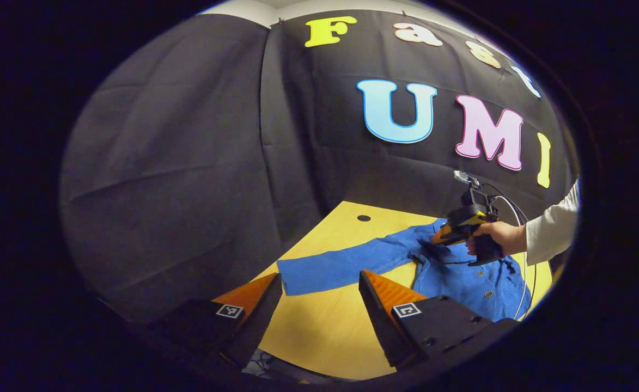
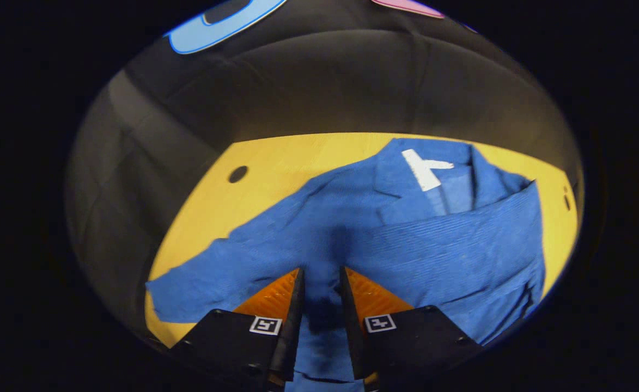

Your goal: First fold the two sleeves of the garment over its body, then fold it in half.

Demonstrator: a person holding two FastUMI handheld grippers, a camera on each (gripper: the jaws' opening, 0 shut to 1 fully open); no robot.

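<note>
A blue buttoned jacket (image 1: 461, 283) lies flat on the yellow table (image 1: 319, 337). One sleeve (image 1: 330, 267) stretches out toward my left gripper (image 1: 320, 274), which hovers open just above the cuff, touching nothing. My right gripper (image 1: 442, 235), held by a hand (image 1: 501, 237), rests low on the jacket's chest. In the right gripper view the jacket (image 2: 461, 245) has its other sleeve (image 2: 450, 228) laid across the body, and my right gripper (image 2: 322, 269) has its fingers nearly together with blue cloth pinched between them. A white label (image 2: 425, 169) marks the collar.
The table has a small dark hole (image 1: 363, 218) near its far edge, also visible as the hole (image 2: 237, 173) left of the jacket. Black cloth walls close the booth behind and to the left. A white-sleeved arm (image 1: 553, 228) comes in from the right.
</note>
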